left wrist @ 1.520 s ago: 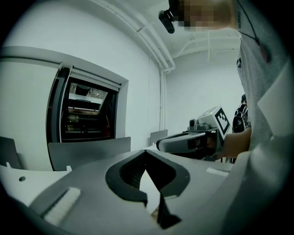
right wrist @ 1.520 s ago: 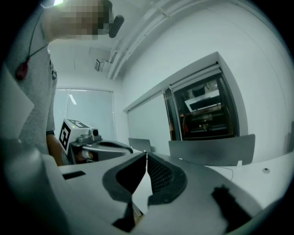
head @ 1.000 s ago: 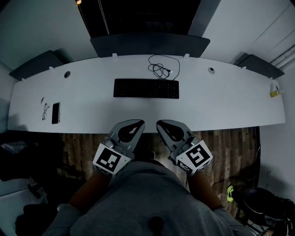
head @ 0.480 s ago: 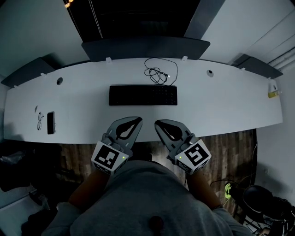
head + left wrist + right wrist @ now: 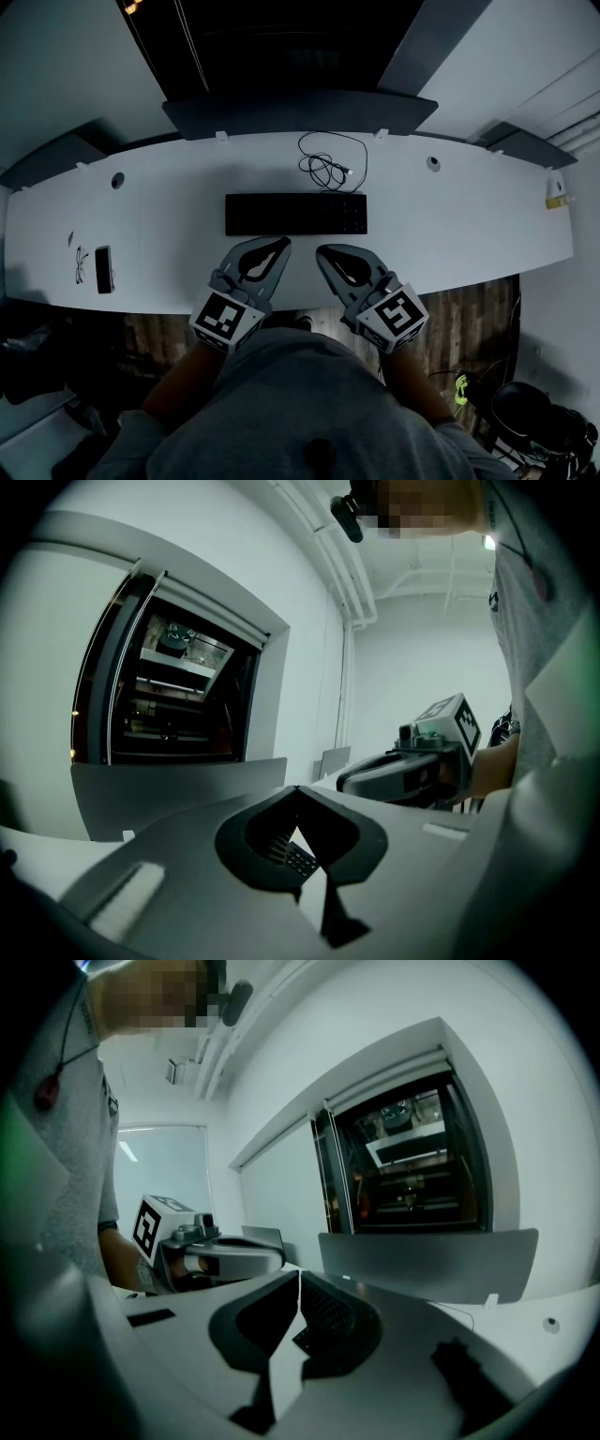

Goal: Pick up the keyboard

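A black keyboard [image 5: 295, 214] lies flat in the middle of the white desk [image 5: 450, 234]. My left gripper [image 5: 282, 242] and right gripper [image 5: 322, 250] hover side by side just short of its near edge, both shut and empty, tips pointing at it. In the left gripper view the closed jaws meet at the tip of the left gripper [image 5: 298, 787], and a strip of keyboard [image 5: 298, 857] shows through their window. The right gripper view shows the right gripper [image 5: 300, 1275] with its jaws closed the same way and the keyboard [image 5: 325, 1316] keys behind them.
A coiled black cable [image 5: 330, 165] lies just behind the keyboard. A dark phone [image 5: 103, 269] and a small wire item [image 5: 79, 259] rest at the desk's far left. A dark divider panel [image 5: 291, 111] runs along the back edge. A small yellow object [image 5: 557, 201] sits far right.
Both grippers have moved forward over the desk, side by side, and now sit close to the keyboard's near edge. Both jaws stayed shut.
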Tool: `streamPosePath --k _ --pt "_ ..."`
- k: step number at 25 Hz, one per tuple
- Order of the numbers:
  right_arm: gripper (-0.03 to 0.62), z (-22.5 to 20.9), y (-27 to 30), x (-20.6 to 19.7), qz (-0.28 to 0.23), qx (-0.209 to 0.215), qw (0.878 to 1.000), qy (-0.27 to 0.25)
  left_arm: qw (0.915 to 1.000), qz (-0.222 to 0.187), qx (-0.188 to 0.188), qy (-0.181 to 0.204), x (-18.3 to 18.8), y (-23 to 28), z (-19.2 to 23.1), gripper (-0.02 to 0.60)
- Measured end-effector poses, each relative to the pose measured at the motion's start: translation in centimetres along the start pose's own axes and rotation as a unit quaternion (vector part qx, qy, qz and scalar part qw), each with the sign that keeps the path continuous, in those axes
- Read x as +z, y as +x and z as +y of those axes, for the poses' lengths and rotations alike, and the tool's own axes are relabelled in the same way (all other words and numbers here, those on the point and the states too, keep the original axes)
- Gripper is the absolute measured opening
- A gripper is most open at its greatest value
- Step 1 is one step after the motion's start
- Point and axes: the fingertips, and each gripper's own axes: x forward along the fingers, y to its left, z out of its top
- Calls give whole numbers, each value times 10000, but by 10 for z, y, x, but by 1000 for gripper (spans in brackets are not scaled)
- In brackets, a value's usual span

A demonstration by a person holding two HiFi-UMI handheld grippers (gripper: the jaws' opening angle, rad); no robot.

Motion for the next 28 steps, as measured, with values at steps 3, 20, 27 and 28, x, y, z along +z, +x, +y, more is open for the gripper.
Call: streamPosePath --k 3,20,27,28 --pt "17 -7 18 4 47 5 10000 -58 10000 33 -2 -41 -2 3 18 6" --pt "17 -39 102 -7 475 -82 9988 127 9993 305 -1 -218 -32 8 115 6" --pt "17 -64 107 -22 603 -247 9975 289 9977 460 229 -442 -50 12 139 6" --pt "17 -69 108 -27 656 -280 9970 290 9974 473 291 -464 -52 12 143 6"
